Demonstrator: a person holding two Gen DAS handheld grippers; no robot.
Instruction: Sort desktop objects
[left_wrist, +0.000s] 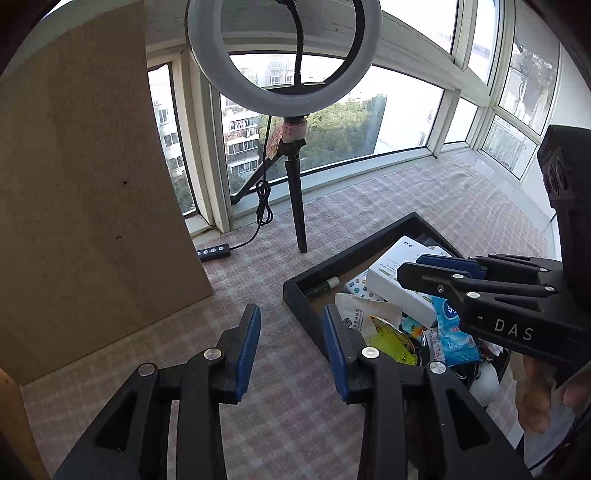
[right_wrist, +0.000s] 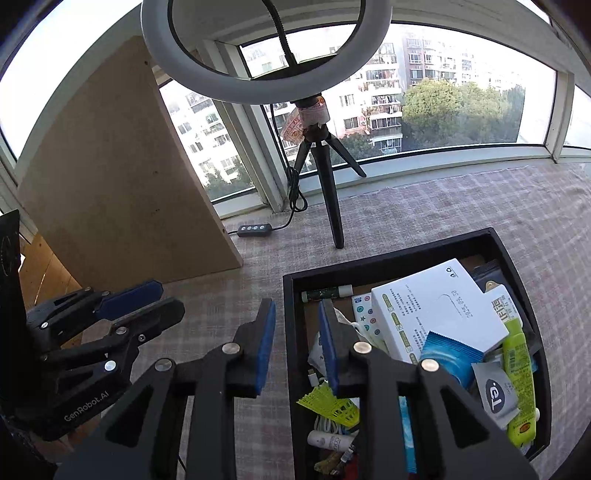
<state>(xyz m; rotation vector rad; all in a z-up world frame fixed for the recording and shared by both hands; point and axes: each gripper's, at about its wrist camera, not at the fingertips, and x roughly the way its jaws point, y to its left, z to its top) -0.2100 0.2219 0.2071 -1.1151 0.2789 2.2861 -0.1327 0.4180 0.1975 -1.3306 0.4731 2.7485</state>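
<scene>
A black tray (left_wrist: 295, 291) (right_wrist: 289, 295) on the checked cloth holds a heap of small items. Among them are a white box (left_wrist: 391, 280) (right_wrist: 436, 310), a blue packet (left_wrist: 452, 332) (right_wrist: 450, 354), a dark green stick (left_wrist: 321, 286) (right_wrist: 325, 293), a yellow wrapper (left_wrist: 391, 339) (right_wrist: 328, 404) and a lime tube (right_wrist: 517, 369). My left gripper (left_wrist: 291, 321) (right_wrist: 170, 297) is open and empty above the cloth, just left of the tray's corner. My right gripper (right_wrist: 295, 314) (left_wrist: 412, 266) is open and empty too, hanging over the tray's left rim.
A ring light (left_wrist: 284, 55) (right_wrist: 266, 48) on a black tripod (left_wrist: 297, 206) (right_wrist: 330, 195) stands behind the tray, its cable and controller (left_wrist: 213, 253) (right_wrist: 255, 229) lying on the cloth. A tall wooden board (left_wrist: 85, 192) (right_wrist: 122, 192) stands at the left. Windows run along the back.
</scene>
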